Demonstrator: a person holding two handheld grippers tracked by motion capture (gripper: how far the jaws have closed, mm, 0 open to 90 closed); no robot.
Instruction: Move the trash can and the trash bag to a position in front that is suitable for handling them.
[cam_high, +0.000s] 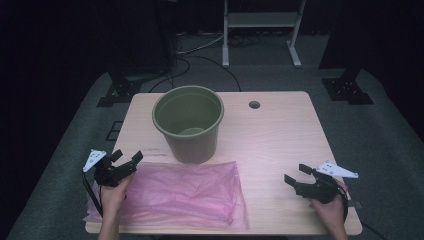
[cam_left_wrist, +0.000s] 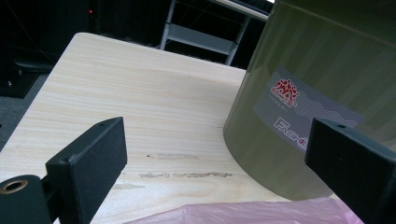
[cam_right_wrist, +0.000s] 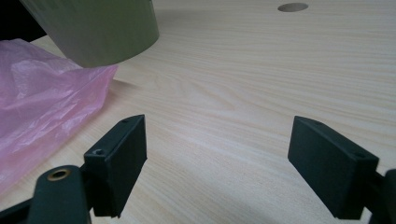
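Observation:
An olive green bucket (cam_high: 188, 122) stands upright and empty on the wooden table (cam_high: 280, 130), left of centre. A flat pink plastic bag (cam_high: 185, 192) lies in front of it along the table's near edge. My left gripper (cam_high: 126, 158) hovers open over the bag's left end, its jaws pointing toward the bucket (cam_left_wrist: 322, 84), whose label faces it; the bag's edge (cam_left_wrist: 252, 212) lies just below. My right gripper (cam_high: 296, 173) is open at the near right, over bare wood, well right of the bag (cam_right_wrist: 42, 107). Nothing sits between either pair of jaws.
A round cable hole (cam_high: 254, 104) pierces the table's far side, right of the bucket. Beyond the table stand a white metal frame (cam_high: 260, 22) and dark stand bases (cam_high: 347, 87) on grey carpet, with cables on the floor.

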